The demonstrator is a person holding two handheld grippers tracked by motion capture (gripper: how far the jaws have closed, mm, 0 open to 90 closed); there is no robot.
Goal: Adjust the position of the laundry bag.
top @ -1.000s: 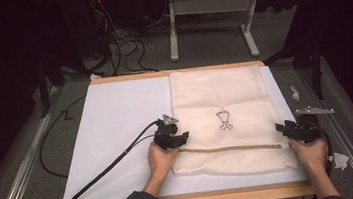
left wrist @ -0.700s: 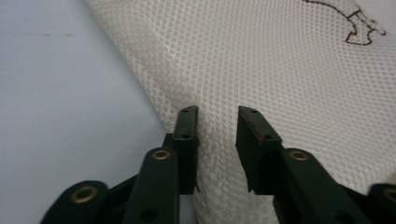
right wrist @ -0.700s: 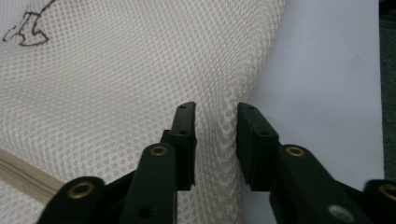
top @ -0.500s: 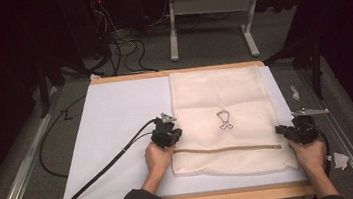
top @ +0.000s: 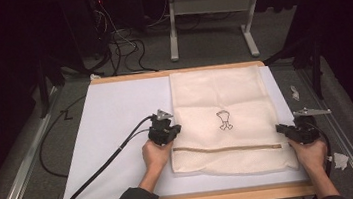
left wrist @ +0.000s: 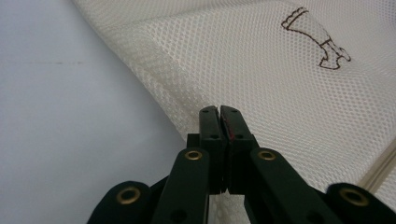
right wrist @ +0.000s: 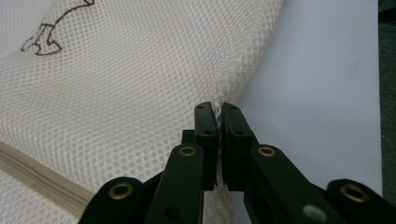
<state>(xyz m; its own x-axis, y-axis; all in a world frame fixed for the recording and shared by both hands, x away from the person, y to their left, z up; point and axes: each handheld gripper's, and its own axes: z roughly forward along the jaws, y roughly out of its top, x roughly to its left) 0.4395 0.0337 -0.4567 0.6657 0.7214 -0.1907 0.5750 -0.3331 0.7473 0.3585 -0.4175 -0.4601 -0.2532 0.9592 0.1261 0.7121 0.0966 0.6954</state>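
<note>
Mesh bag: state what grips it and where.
The mesh bag is pinched by the left gripper at its left edge and by the right gripper at its right edge.

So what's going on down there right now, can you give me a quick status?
Left gripper and right gripper just closed, each pinching a side edge of the mesh bag. Bag flat on the white table. Nothing in the way.

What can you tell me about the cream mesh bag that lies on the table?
The cream mesh bag is rectangular, of fine netting, with a small brown drawing near its middle and a beige zipper, closed, running across near the person's end. It lies flat on the white sheet at the table's right half. The left gripper has just closed on its left edge and the right gripper on its right edge; mesh sits pinched between the fingers.
</note>
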